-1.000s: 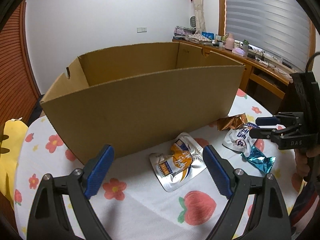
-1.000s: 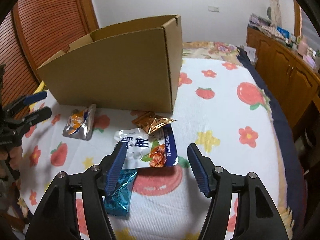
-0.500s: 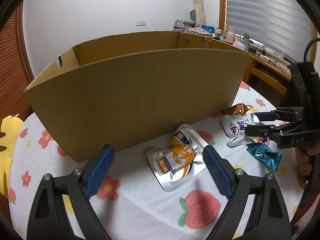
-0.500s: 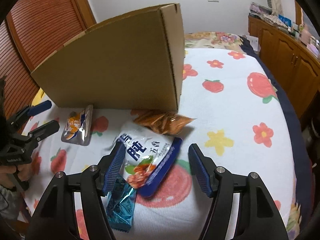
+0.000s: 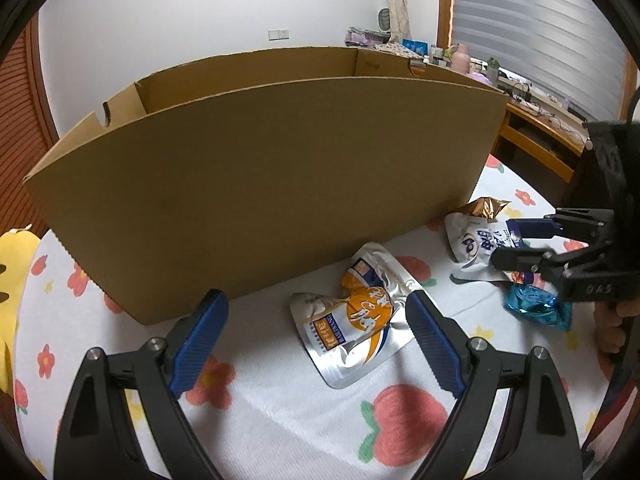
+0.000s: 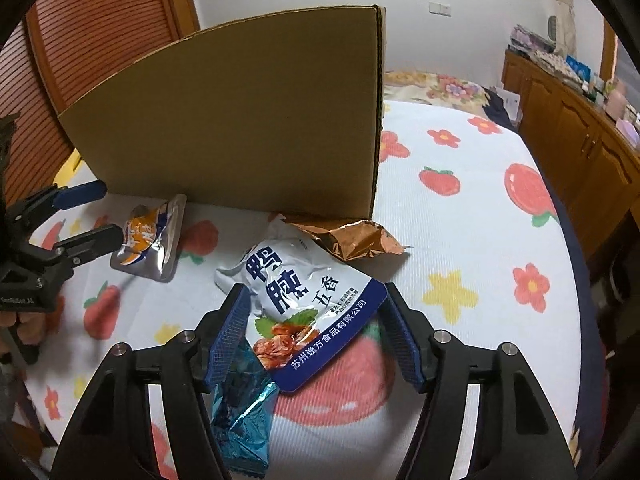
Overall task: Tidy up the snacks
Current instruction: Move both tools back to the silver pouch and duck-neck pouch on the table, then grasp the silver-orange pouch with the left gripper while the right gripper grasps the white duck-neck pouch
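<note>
A large open cardboard box (image 5: 256, 176) stands on the floral tablecloth; it also shows in the right wrist view (image 6: 240, 120). In front of it lie a silver-orange pouch (image 5: 360, 316), a white-blue snack bag (image 6: 308, 300), a copper foil packet (image 6: 356, 240) and a teal wrapper (image 6: 240, 412). My left gripper (image 5: 316, 336) is open, low, its right finger beside the silver-orange pouch. My right gripper (image 6: 316, 336) is open, its fingers on either side of the white-blue bag's near end, the teal wrapper under its left finger.
The tablecloth (image 6: 460, 240) extends to the right of the box. A wooden cabinet (image 6: 568, 120) stands at the far right. A slatted wooden door (image 6: 80, 40) is behind the box. A yellow object (image 5: 12, 272) lies at the table's left edge.
Both grippers have moved lower and closer to the snacks. The right gripper now straddles the white-blue bag; the left has closed in on the silver-orange pouch.
</note>
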Action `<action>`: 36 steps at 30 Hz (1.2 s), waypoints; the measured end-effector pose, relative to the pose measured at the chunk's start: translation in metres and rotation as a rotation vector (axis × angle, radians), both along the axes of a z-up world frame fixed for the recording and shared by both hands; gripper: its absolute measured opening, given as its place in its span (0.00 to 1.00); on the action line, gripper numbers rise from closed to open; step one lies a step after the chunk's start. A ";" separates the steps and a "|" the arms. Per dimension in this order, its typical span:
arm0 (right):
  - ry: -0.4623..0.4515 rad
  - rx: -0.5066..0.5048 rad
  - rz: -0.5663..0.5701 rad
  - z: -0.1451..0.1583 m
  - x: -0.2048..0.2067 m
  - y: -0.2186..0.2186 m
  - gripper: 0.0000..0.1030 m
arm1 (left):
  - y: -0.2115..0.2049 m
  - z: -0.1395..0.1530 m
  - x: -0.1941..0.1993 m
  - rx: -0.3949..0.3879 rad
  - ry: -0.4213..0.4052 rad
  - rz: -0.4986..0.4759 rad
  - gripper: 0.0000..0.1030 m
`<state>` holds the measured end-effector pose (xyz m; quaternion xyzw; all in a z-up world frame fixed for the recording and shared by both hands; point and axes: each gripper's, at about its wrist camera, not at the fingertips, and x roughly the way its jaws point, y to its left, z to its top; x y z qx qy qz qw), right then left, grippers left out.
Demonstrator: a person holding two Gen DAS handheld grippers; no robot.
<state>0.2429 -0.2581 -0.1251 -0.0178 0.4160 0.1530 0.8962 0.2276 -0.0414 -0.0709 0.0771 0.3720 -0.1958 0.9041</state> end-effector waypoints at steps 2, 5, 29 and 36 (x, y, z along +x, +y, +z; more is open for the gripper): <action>0.009 0.034 0.006 0.001 -0.002 -0.003 0.53 | -0.001 0.000 0.001 0.005 0.003 -0.003 0.88; 0.006 0.045 0.019 0.001 -0.004 -0.004 0.49 | -0.001 -0.002 0.002 0.000 0.015 -0.002 0.88; -0.042 -0.030 0.165 0.023 0.003 0.037 0.56 | -0.034 -0.009 0.015 0.132 0.116 -0.207 0.77; 0.027 -0.081 0.211 0.014 0.025 0.055 0.57 | -0.023 -0.008 0.019 0.076 0.153 -0.210 0.71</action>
